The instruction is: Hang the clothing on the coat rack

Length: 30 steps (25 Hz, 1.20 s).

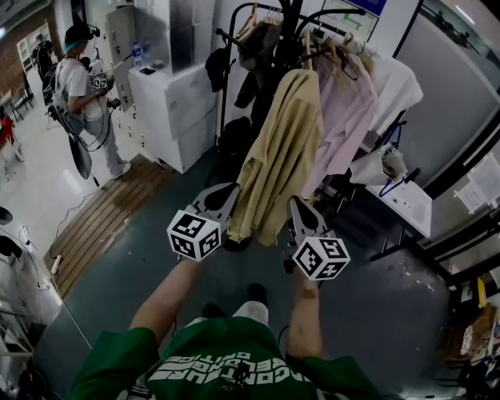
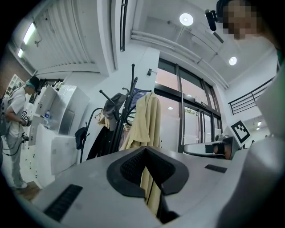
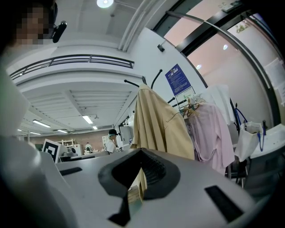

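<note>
Head view: beige jacket (image 1: 273, 148) hangs on the coat rack (image 1: 292, 23); left gripper (image 1: 231, 191) and right gripper (image 1: 296, 206) are clamped on its lower edges, so smooth it gently without unhooking it

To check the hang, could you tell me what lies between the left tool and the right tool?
The lower part of the beige shirt hangs between the left tool and the right tool, as the head view shows.

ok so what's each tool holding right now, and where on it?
Both pinch the beige shirt hanging on the coat rack, low at its hem: left tool at the left side, right tool at the right side.
</note>
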Available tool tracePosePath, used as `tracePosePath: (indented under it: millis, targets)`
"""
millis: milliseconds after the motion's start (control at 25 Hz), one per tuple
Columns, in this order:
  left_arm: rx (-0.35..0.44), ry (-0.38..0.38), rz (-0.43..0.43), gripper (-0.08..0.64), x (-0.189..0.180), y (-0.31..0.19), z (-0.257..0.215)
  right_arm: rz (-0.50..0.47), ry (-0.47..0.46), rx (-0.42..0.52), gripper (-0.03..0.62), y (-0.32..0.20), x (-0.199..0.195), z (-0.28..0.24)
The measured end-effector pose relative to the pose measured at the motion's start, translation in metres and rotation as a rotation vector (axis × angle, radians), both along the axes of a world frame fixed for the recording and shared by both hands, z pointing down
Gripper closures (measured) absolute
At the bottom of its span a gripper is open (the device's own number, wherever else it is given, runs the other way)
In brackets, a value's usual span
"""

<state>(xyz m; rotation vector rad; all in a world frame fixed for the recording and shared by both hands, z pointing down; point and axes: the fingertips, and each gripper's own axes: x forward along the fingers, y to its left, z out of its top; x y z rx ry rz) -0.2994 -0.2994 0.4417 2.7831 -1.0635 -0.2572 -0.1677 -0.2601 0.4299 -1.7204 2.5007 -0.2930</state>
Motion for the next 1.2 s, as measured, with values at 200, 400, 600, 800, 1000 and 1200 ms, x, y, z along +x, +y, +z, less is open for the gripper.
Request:
tracePosePath:
  millis: [200,400,600,800,1000,1200]
  targets:
    - [-0.006,0.002,0.003,0.555,-0.003,0.000,0.002,-0.004,0.013,0.001,0.584,0.000,-0.005,0.001]
    - [-0.002,0.005,0.000,0.555,-0.010,0.001,0.003,-0.003,0.032,-0.003,0.584,-0.002,-0.011,0.002]
    - [-0.005,0.009,-0.007,0.555,-0.017,-0.001,0.005,-0.007,0.037,-0.009,0.584,-0.005,-0.017,0.006]
    - [-0.010,0.014,-0.012,0.555,-0.020,0.001,0.007,-0.010,0.034,-0.008,0.584,-0.005,-0.020,0.005]
    - [-0.028,0.019,-0.012,0.556,-0.022,0.004,0.012,-0.008,0.030,-0.011,0.584,-0.003,-0.021,0.006]
    - [-0.032,0.030,-0.001,0.557,-0.020,0.007,0.012,-0.021,-0.004,-0.015,0.584,-0.002,-0.023,0.006]
